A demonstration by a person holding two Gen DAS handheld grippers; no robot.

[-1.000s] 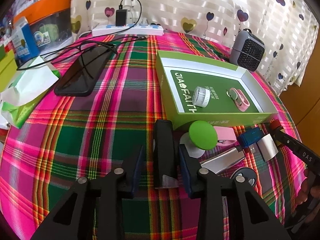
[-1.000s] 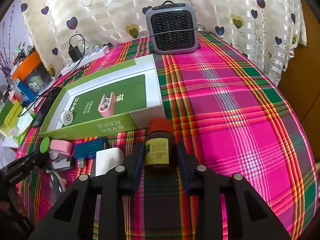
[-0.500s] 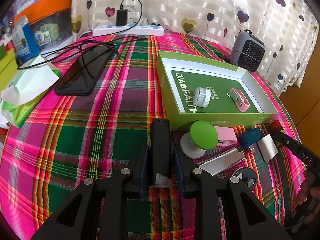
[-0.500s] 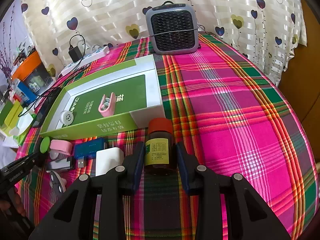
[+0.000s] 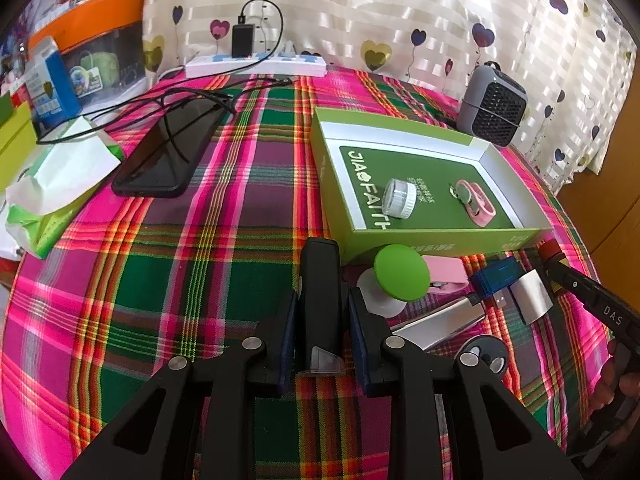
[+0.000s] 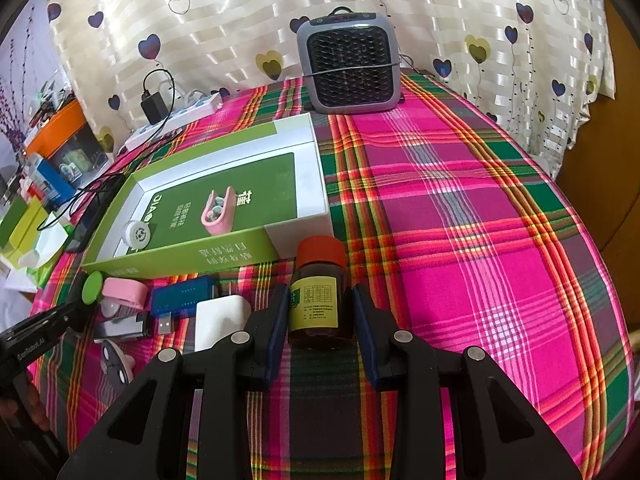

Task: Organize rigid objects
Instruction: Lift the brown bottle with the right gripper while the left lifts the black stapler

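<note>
My left gripper (image 5: pixel 321 322) is shut on a long black device (image 5: pixel 319 280) with a clear tip that lies on the plaid cloth. In the right wrist view my right gripper (image 6: pixel 321 322) is shut on a brown bottle (image 6: pixel 320 300) with a red cap and a yellow label, standing on the cloth. Beyond both lies the green open box (image 5: pixel 440 238) (image 6: pixel 192 258), holding a small white jar (image 5: pixel 398 199) and a pink clip (image 5: pixel 478 204). In front of the box lie a green-topped round piece (image 5: pixel 401 273), a pink case (image 5: pixel 444 274), a blue USB stick (image 5: pixel 494 278), a white charger (image 6: pixel 220 318) and a silver bar (image 5: pixel 438 320).
A black phone (image 5: pixel 168 156) with cables, a tissue pack (image 5: pixel 60 184) and a power strip (image 5: pixel 256 66) lie to the left and back. A grey fan heater (image 6: pixel 350 70) stands at the rear by the curtain. Boxes crowd the far left edge.
My left gripper's jaws have come together onto the black device, which lay loose between them a second ago. The right gripper and bottle have not moved.
</note>
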